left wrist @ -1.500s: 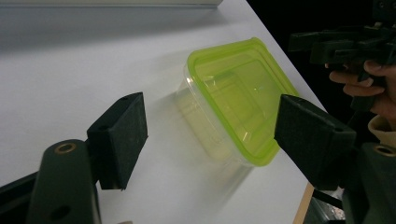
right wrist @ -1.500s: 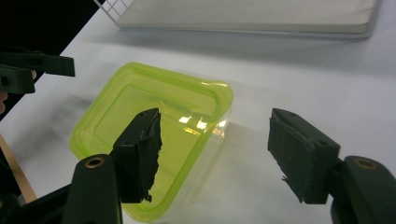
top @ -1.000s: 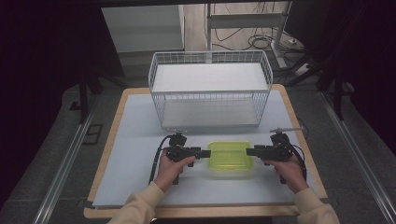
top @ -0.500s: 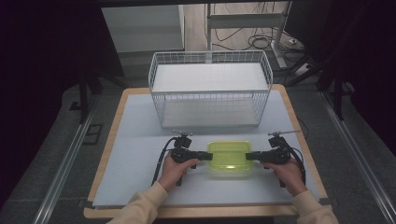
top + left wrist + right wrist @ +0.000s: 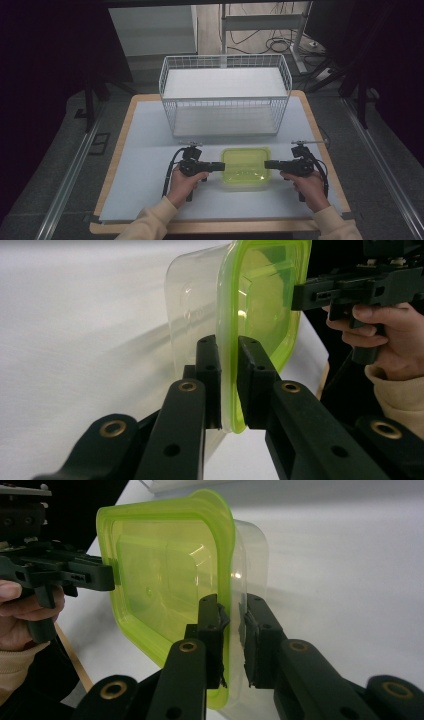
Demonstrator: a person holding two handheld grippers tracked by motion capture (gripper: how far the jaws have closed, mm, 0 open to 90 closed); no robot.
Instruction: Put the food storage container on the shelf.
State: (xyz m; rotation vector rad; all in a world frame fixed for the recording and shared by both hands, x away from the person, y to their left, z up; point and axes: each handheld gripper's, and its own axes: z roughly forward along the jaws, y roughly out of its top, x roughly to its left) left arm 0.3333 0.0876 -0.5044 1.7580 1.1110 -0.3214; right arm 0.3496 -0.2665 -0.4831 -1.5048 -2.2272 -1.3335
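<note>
High view: a clear box with a green lid [image 5: 246,166] resting on the white table [image 5: 145,150], near the front edge and just in front of a white wire basket [image 5: 225,95]. Left gripper [image 5: 216,166] meeting the lid's left edge, right gripper [image 5: 271,164] meeting its right edge, each held in a hand [image 5: 183,184] reaching in from the near side.

Left gripper view: left gripper [image 5: 227,385] narrowed on the rim of the green lid [image 5: 260,295], one jaw on each face, pads touching the plastic. Beyond the lid, the other hand [image 5: 380,337] with its black gripper.

Right gripper view: right gripper [image 5: 231,640] narrow around the lid rim [image 5: 165,575], a thin gap showing at one pad, so a firm hold not certain. The other gripper [image 5: 75,575] touching the far edge.
</note>
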